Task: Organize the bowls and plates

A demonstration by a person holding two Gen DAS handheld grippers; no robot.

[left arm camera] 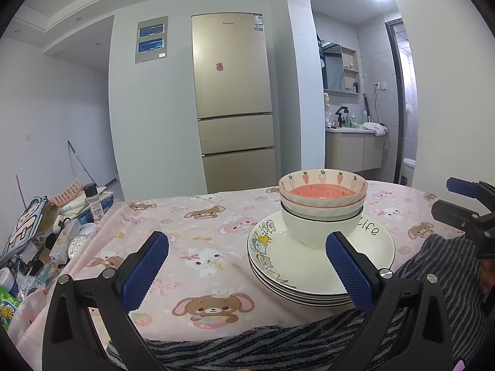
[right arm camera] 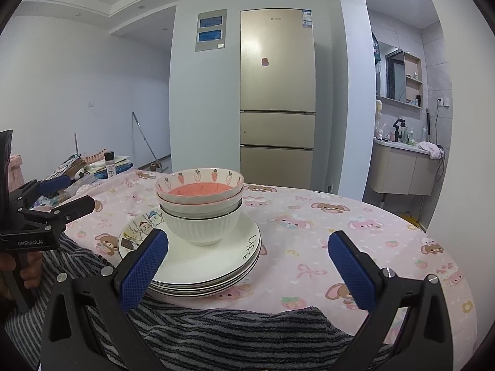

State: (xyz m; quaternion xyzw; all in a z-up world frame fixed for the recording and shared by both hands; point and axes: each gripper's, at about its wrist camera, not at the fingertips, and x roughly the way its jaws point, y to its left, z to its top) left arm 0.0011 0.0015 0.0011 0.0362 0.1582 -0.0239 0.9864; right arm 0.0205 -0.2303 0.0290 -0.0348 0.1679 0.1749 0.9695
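Note:
A stack of white plates [left arm camera: 297, 266] [right arm camera: 198, 262] with cartoon prints sits on the pink tablecloth. On it stands a white ribbed bowl [left arm camera: 312, 232] [right arm camera: 201, 225], with strawberry-print bowls [left arm camera: 323, 190] [right arm camera: 199, 187] nested on top, the uppermost pink inside. My left gripper [left arm camera: 247, 266] is open, near the table's front edge, left of the stack, nothing between its fingers. My right gripper [right arm camera: 247, 266] is open too, to the right of the stack and empty. Each gripper shows at the edge of the other's view: the right gripper [left arm camera: 464, 204], the left gripper [right arm camera: 58, 198].
A grey striped towel [left arm camera: 278, 343] [right arm camera: 232, 334] lies along the table's near edge. Clutter of boxes, a bottle [left arm camera: 94, 201] and packets is piled at the table's left end. A gold fridge [left arm camera: 232, 99] stands beyond the table. A hand [right arm camera: 29, 266] holds the left gripper.

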